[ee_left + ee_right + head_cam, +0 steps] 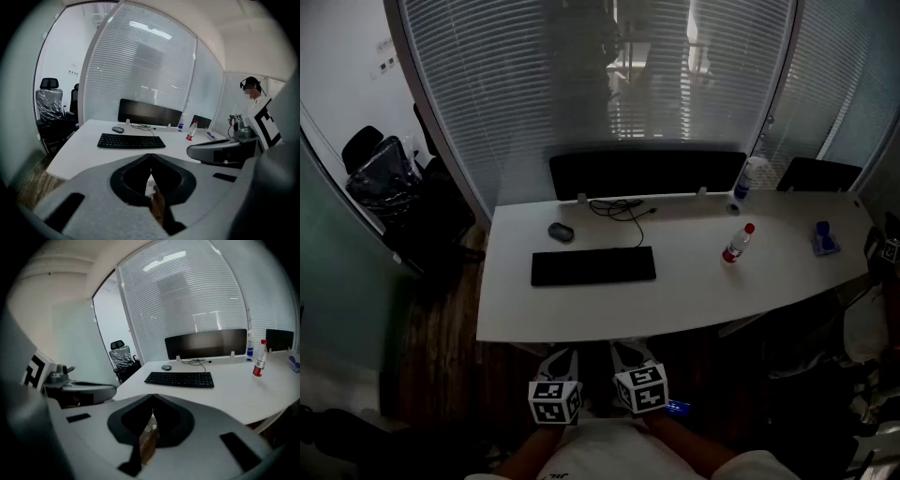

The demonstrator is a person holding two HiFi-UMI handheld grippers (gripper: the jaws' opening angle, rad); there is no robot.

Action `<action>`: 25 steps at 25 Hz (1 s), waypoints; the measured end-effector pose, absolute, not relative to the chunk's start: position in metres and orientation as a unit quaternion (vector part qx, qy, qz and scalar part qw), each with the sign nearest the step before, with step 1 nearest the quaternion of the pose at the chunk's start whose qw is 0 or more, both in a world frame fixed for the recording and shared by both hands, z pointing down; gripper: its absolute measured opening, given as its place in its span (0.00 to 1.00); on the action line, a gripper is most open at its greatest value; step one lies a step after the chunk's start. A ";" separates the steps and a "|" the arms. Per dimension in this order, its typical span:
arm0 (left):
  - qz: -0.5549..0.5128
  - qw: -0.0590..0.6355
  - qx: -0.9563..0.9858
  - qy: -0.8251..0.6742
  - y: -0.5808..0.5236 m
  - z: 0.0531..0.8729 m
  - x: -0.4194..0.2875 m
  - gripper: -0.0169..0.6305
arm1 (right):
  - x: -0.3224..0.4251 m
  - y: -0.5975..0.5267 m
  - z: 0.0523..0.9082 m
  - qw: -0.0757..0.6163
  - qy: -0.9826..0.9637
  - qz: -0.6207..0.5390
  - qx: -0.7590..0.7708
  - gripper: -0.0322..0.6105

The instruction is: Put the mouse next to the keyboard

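Observation:
A dark grey mouse lies on the white desk, behind the left end of the black keyboard and apart from it. The mouse and keyboard also show in the left gripper view, and the mouse and keyboard in the right gripper view. Both grippers hang below the desk's front edge, near the person's body. My left gripper is shut and empty. My right gripper is shut too, its tips meeting with nothing between them.
A black monitor stands at the desk's back with a tangled cable in front. A red-capped bottle, a white spray bottle and a blue object sit to the right. A wrapped office chair stands left of the desk.

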State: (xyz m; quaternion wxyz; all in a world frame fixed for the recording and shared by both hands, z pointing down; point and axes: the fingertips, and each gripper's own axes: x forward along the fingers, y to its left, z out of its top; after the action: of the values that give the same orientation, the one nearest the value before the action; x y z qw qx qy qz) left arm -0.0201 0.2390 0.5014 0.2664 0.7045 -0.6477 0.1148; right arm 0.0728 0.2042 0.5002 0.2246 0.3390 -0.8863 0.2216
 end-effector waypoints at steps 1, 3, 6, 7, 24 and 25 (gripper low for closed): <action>0.115 0.266 0.704 -0.648 0.238 0.503 -0.019 0.03 | 0.073 0.204 0.503 0.223 -0.886 0.225 0.338 0.06; 0.115 0.267 0.703 -0.649 0.236 0.505 -0.018 0.03 | 0.075 0.201 0.507 0.221 -0.886 0.230 0.337 0.06; 0.120 0.270 0.701 -0.649 0.232 0.507 -0.016 0.03 | 0.077 0.194 0.508 0.223 -0.886 0.231 0.336 0.06; 0.122 0.272 0.701 -0.648 0.231 0.509 -0.017 0.03 | 0.076 0.192 0.509 0.223 -0.885 0.232 0.336 0.06; 0.122 0.266 0.738 -0.608 0.087 0.512 -0.099 0.03 | 0.004 0.059 0.511 0.210 -0.867 0.239 0.385 0.06; 0.123 0.265 0.739 -0.607 0.079 0.512 -0.107 0.03 | -0.003 0.052 0.510 0.208 -0.866 0.237 0.387 0.06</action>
State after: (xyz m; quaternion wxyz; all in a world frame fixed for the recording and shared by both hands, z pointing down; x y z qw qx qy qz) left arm -0.1068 0.0793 0.5120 0.2649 0.7387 -0.6074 0.1232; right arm -0.0031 0.0521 0.5097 0.2081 0.3872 -0.8663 0.2372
